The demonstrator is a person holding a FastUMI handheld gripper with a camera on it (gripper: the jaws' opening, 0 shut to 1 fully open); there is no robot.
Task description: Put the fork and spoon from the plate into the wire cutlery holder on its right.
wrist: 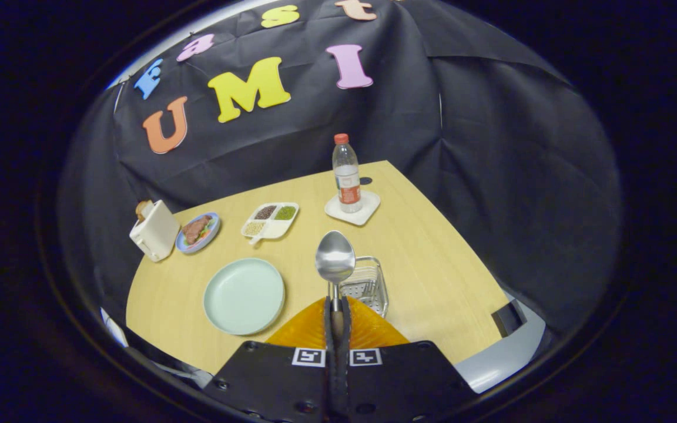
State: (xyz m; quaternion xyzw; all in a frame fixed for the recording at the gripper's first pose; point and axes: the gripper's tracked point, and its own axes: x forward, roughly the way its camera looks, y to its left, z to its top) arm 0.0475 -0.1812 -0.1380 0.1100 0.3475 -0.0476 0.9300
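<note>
Above table (432, 282), gripper-clamped (337, 308) spoon (335, 258), seemingly bowl-forward.

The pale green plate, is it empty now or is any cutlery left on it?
Empty. The pale green plate shows a bare surface; the spoon is up in the gripper, whose fingers are shut on its handle.

The spoon (335, 258) is clamped by its handle between the gripper's (337, 311) 2 closed fingers, bowl raised. Just beyond them the wire cutlery holder (368, 286) is seen, with the pale green plate (244, 295) at its left.
</note>
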